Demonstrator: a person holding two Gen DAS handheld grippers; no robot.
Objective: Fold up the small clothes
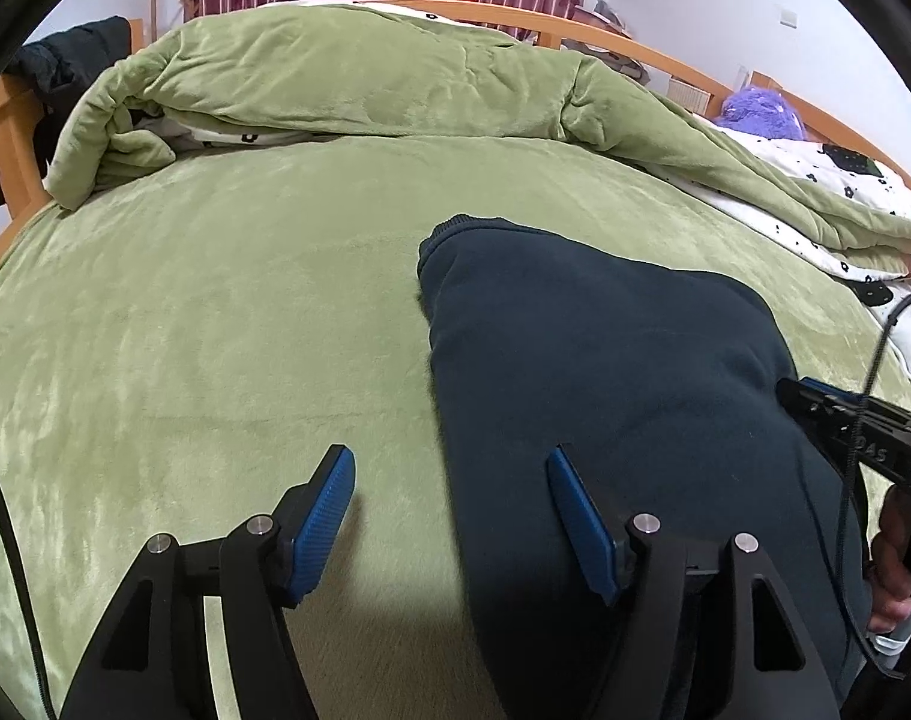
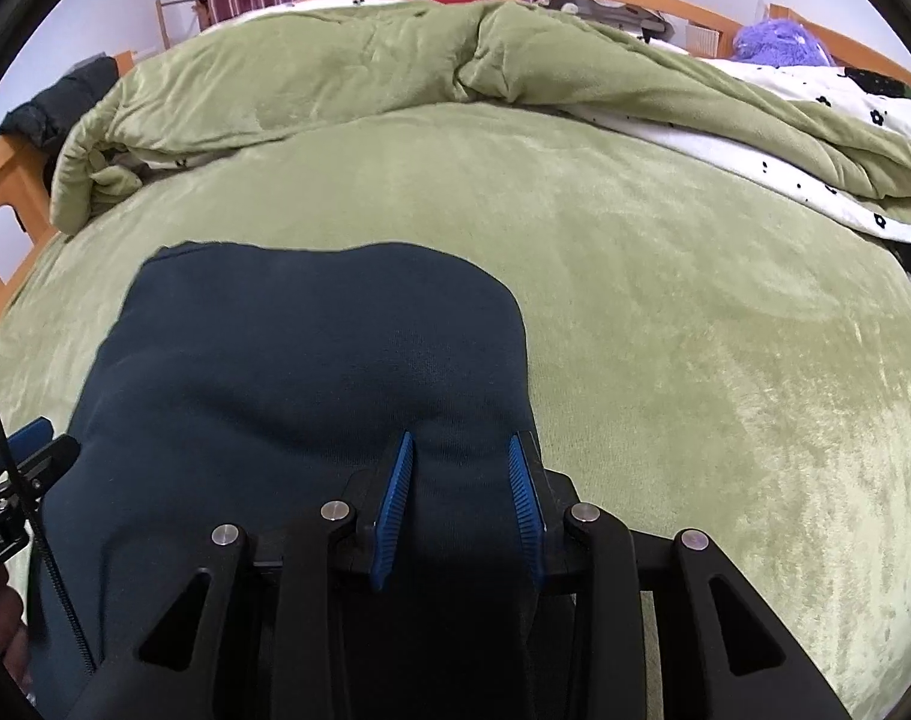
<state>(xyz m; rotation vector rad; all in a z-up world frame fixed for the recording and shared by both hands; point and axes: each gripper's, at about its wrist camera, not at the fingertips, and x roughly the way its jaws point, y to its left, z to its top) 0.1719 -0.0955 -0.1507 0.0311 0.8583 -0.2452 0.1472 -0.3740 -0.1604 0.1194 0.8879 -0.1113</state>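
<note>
A dark navy garment (image 1: pixel 605 360) lies folded in a long strip on the green bed cover (image 1: pixel 215 312). My left gripper (image 1: pixel 449 480) is open, straddling the garment's left edge: one blue pad over the cover, the other over the cloth. In the right wrist view the same garment (image 2: pixel 287 348) fills the lower left. My right gripper (image 2: pixel 461 456) has its jaws partly closed around a raised fold of the navy cloth near the garment's right edge. The right gripper also shows at the right edge of the left wrist view (image 1: pixel 815 402).
A rumpled green quilt (image 1: pixel 347 78) with a white flower-print lining is piled across the back of the bed. The wooden bed frame (image 1: pixel 635 48) curves behind it. A purple plush toy (image 1: pixel 761 108) sits far right. A dark jacket (image 1: pixel 65 72) hangs far left.
</note>
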